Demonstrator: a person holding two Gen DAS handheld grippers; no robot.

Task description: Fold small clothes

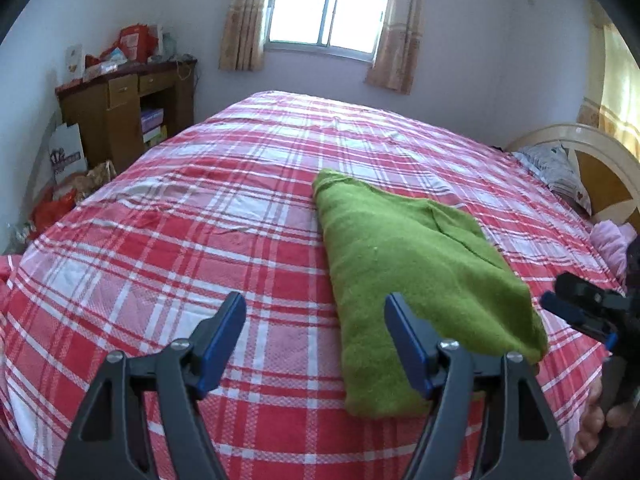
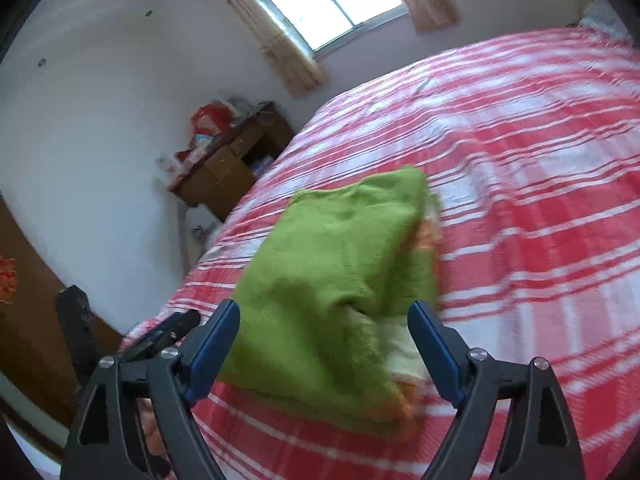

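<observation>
A folded green knitted garment [image 1: 404, 276] lies on the red-and-white checked bedspread [image 1: 180, 240]. My left gripper [image 1: 316, 340] hangs open just in front of its near left edge, nothing between the blue pads. In the right wrist view the same green garment [image 2: 332, 280] fills the middle, blurred, with a pale and orange layer showing at its near corner. My right gripper [image 2: 324, 344] stands open around that near corner, pads apart from the cloth. The right gripper [image 1: 580, 312] also shows at the far right of the left wrist view, with a hand [image 1: 600, 424] below it.
A wooden desk [image 1: 124, 108] piled with red bags stands left of the bed, with bags on the floor [image 1: 60, 196] beside it. A headboard [image 1: 592, 168] and pillows [image 1: 556, 168] are at the right. A window [image 1: 328, 4] with curtains is on the far wall.
</observation>
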